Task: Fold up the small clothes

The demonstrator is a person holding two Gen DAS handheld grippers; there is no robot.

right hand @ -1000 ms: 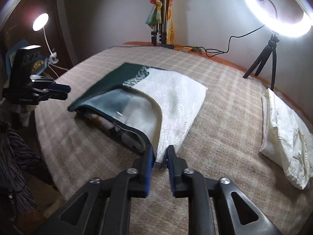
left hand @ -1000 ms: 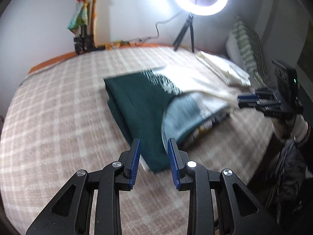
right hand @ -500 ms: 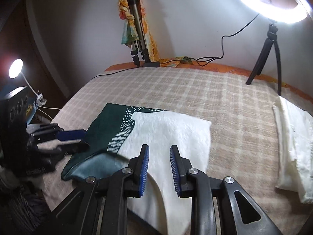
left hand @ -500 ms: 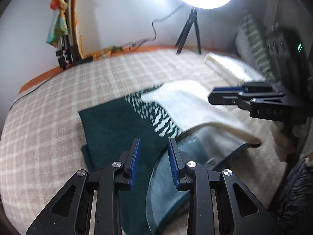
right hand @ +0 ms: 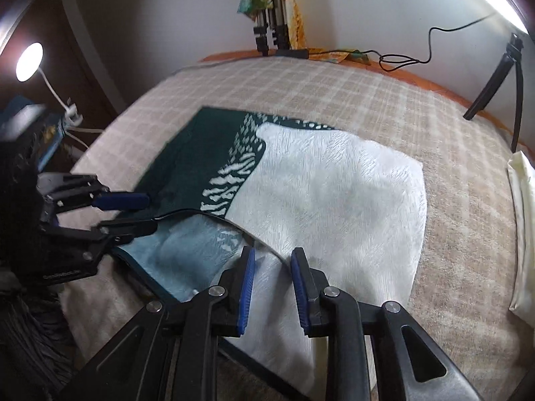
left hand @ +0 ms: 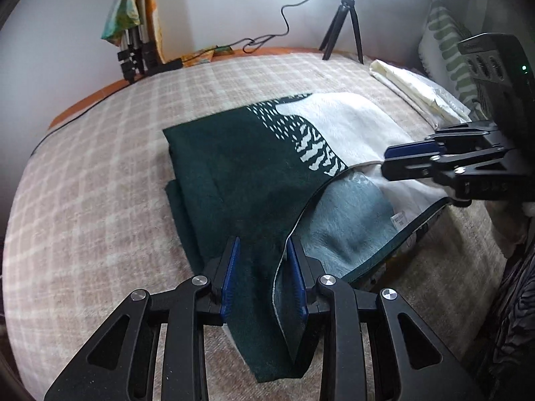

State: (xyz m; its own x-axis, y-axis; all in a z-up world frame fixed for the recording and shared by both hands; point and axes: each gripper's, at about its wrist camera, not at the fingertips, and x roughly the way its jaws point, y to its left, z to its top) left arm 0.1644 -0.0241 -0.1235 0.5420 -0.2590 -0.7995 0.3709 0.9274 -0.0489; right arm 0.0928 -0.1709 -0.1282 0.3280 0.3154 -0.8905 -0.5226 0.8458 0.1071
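A dark green and white garment lies folded on the checked bed cover; its pale blue-grey inner side shows at the near edge. My left gripper is open, its jaws either side of the garment's green near edge. My right gripper is open over the white part, at the edge of the top layer. Each gripper shows in the other's view: the right one at the white edge, the left one at the green edge.
A folded cream cloth lies at the bed's right side by a striped pillow. A ring light on a tripod and a second tripod stand at the far edge. A desk lamp glows at left.
The right gripper let go of the garment's edge and opened. Both grippers moved in over the garment, which now lies flatter, and both now stand open at its near edge.
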